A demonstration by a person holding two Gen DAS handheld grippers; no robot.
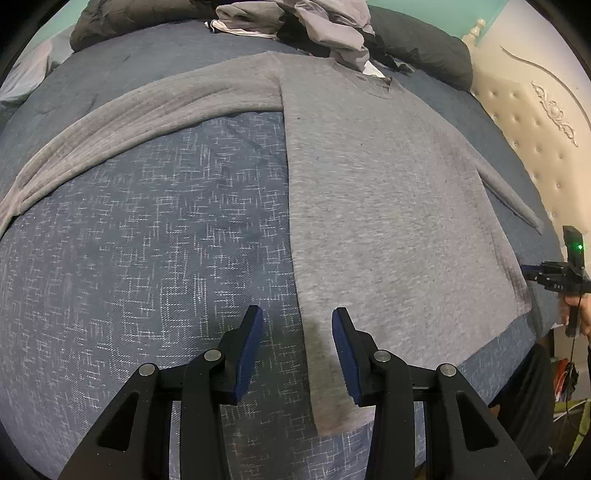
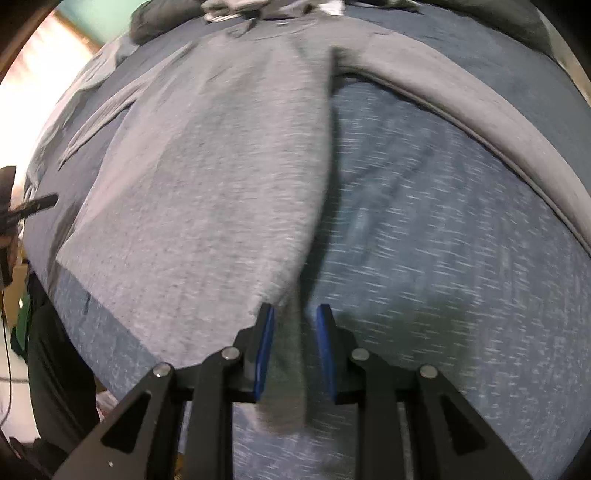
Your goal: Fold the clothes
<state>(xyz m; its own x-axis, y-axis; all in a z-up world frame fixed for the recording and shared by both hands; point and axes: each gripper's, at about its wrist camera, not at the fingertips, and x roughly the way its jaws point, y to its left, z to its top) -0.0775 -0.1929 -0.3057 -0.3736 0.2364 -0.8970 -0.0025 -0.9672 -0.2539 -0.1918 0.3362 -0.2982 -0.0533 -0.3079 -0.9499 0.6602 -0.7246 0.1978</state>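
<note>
Grey long-sleeved top spread on a blue patterned bed cover, with a gripper at each lower corner.

In the left wrist view, the left gripper (image 1: pixel 297 354) stood at the bottom centre with its jaws partly apart, straddling the straight side edge of the grey top (image 1: pixel 388 229) near the hem; its pads did not press the cloth. In the right wrist view, the right gripper (image 2: pixel 294 350) stood narrow at the bottom centre, with a lifted fold of the top's edge between its blue pads. The top's long axis ran from hem at the bottom of the frame to collar at the upper centre. One sleeve (image 1: pixel 122 125) curved toward the left edge. Beyond lay the bed cover (image 1: pixel 147 240), a heap of clothes (image 1: pixel 325 26) at the top, and a padded headboard (image 1: pixel 535 122) at the upper right.
</note>
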